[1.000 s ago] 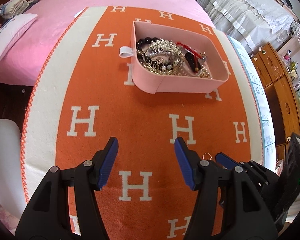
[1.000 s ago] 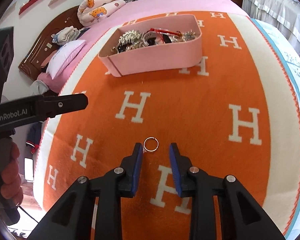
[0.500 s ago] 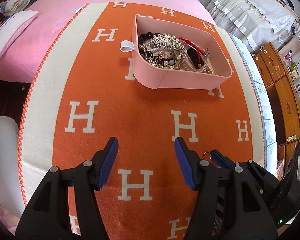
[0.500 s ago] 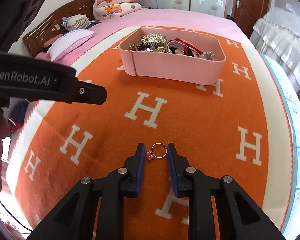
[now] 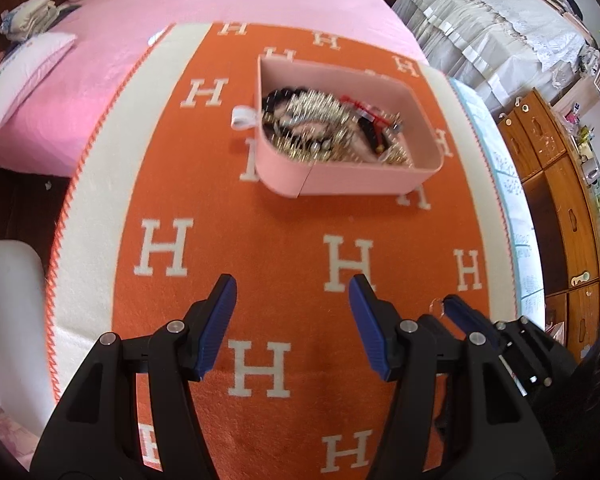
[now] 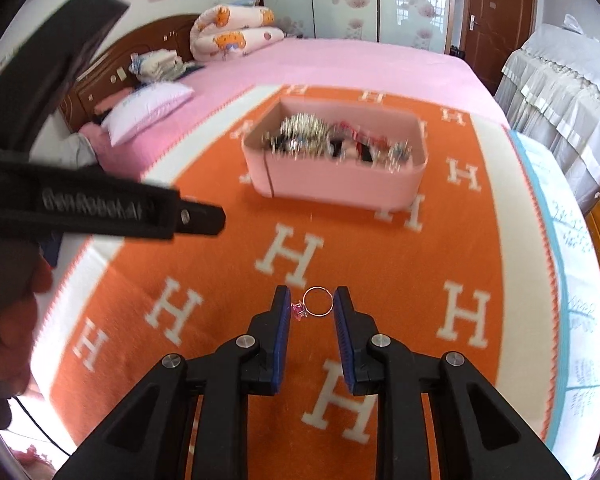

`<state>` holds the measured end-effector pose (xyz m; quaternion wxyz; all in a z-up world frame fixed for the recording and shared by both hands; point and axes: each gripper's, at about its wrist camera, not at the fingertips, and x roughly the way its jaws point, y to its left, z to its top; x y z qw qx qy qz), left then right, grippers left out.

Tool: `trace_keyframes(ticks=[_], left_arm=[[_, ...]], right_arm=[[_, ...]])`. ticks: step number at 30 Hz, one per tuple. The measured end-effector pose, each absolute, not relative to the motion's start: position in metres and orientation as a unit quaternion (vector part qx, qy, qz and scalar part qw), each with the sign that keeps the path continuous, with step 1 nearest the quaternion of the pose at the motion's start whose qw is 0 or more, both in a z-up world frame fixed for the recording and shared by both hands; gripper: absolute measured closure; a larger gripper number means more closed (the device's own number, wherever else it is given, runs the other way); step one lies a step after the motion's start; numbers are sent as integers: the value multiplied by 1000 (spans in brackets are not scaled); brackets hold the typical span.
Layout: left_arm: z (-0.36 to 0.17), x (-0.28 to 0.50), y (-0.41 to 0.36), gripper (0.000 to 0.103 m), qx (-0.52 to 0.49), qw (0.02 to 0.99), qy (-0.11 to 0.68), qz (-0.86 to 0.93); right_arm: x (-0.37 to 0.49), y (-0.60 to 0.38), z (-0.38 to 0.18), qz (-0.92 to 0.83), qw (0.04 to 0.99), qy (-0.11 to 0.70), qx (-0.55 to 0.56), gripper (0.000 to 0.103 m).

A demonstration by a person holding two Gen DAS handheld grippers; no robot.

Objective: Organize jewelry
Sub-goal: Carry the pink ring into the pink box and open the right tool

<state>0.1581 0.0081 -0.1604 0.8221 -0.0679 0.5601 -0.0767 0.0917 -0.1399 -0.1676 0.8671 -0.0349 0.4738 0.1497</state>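
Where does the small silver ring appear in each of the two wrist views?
Left wrist view: the ring peeks out at lower right, at the right gripper's tip.
Right wrist view: the ring sits between the fingers, lower centre.
Shared landmark: the pink jewelry box.

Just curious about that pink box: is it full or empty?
Partly full. The pink box has no lid on and holds a blurred tangle of jewelry, dark beads, silver and red pieces.
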Motion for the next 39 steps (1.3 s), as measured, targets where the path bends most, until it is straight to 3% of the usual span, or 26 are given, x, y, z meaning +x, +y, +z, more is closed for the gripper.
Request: trace_keyframes(ticks=[3, 5, 12, 15, 20, 27, 34, 39], left_arm=[[-144, 166, 5, 46, -66, 824, 557, -80], [-134, 172, 4, 30, -67, 825, 555, -79], [-100, 202, 2, 22, -72, 845, 525, -67], [-91, 222, -1, 10, -62, 849, 522, -61], [-87, 250, 3, 9, -65, 859, 506, -45], [-107, 283, 6, 9, -61, 851, 521, -21], [-128, 296, 3, 9, -69, 842, 534, -25], [-132, 299, -1, 9, -58, 844, 533, -12]], right_arm=[[104, -149, -142, 153, 871, 466, -8, 82], [114, -153, -127, 152, 875, 461, -2, 82], [169, -167, -83, 167, 879, 446, 18, 82], [196, -170, -70, 172, 880, 441, 28, 82], [240, -171, -63, 170, 881, 440, 33, 81], [286, -168, -98, 165, 863, 477, 34, 81], [301, -173, -138, 147, 852, 501, 38, 64], [304, -180, -148, 143, 851, 504, 42, 63]])
